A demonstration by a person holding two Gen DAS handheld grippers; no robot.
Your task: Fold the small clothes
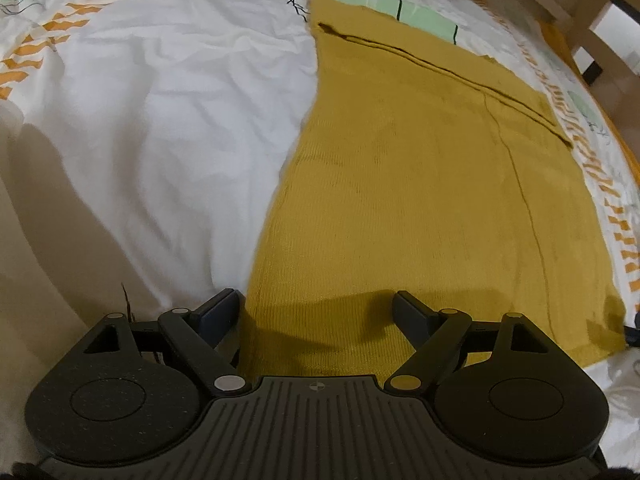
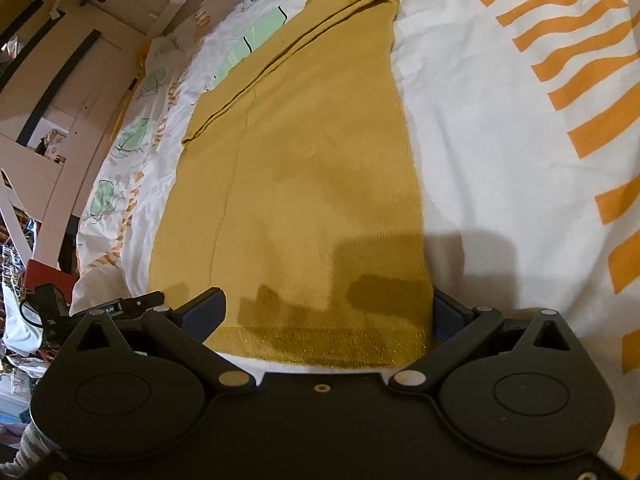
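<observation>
A mustard-yellow knit garment (image 1: 420, 184) lies flat on the bed, folded lengthwise with a sleeve laid along its far edge. It also shows in the right wrist view (image 2: 304, 168), with a glittery hem at the near end. My left gripper (image 1: 316, 304) is open, its fingers straddling the garment's near left corner just above the cloth. My right gripper (image 2: 328, 308) is open, its fingers spread across the width of the hem end, the right finger partly hidden by the cloth edge.
The bed sheet (image 1: 160, 120) is white with orange stripes (image 2: 580, 60) and green printed patches. A wooden bed frame (image 1: 580, 8) runs along the far side. Cluttered shelves and a door (image 2: 48, 92) stand beyond the bed's left edge. The other gripper (image 2: 80, 308) shows at lower left.
</observation>
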